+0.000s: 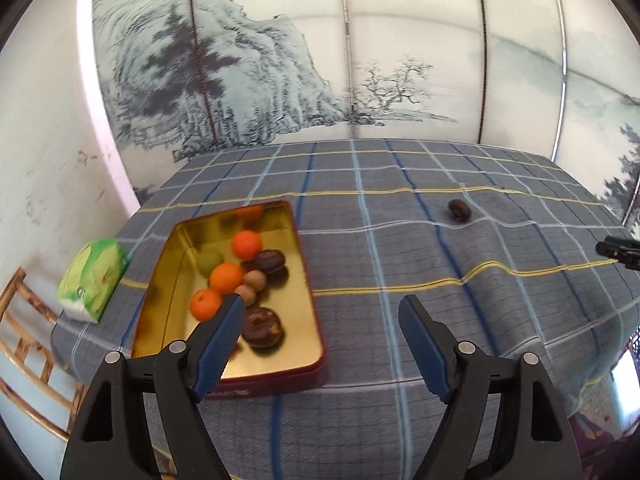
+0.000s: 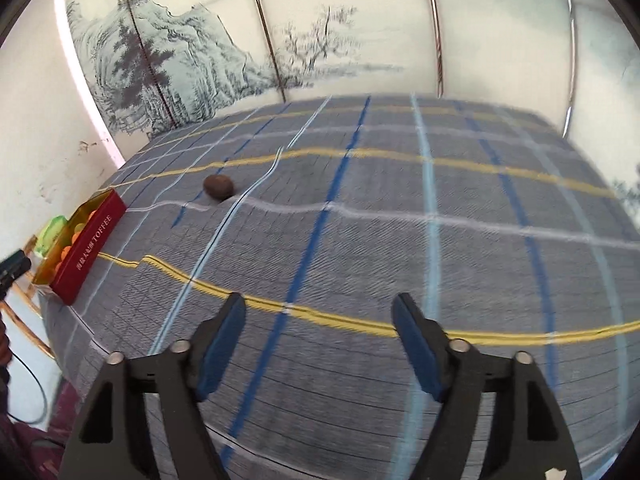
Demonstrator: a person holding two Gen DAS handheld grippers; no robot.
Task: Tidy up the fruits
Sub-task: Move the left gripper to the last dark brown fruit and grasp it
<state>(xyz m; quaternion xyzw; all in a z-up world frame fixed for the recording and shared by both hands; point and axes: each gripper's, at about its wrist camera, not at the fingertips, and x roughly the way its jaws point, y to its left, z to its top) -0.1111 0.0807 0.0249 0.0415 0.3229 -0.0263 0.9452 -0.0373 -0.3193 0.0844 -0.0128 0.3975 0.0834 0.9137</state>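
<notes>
Both cameras ride on handheld grippers and look forward and down across the checked tablecloth [image 1: 400, 208] toward the painted screen [image 1: 280, 60]. The left wrist view sits close above the tin [image 1: 310, 308], lower left. The right wrist view sees that tin [image 2: 94, 248] far left. Both share the dark fruit [image 1: 459, 210] [image 2: 218, 187].

plaid tablecloth [image 1: 400, 240], tissue pack [image 1: 92, 280], painted screen [image 1: 260, 60]

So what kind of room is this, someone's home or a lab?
Most likely a home, perhaps a dining or sitting room. A table under a checked tablecloth stands before a folding screen painted with ink mountains and pines, with a bamboo chair and a toffee tin holding fruit.
</notes>
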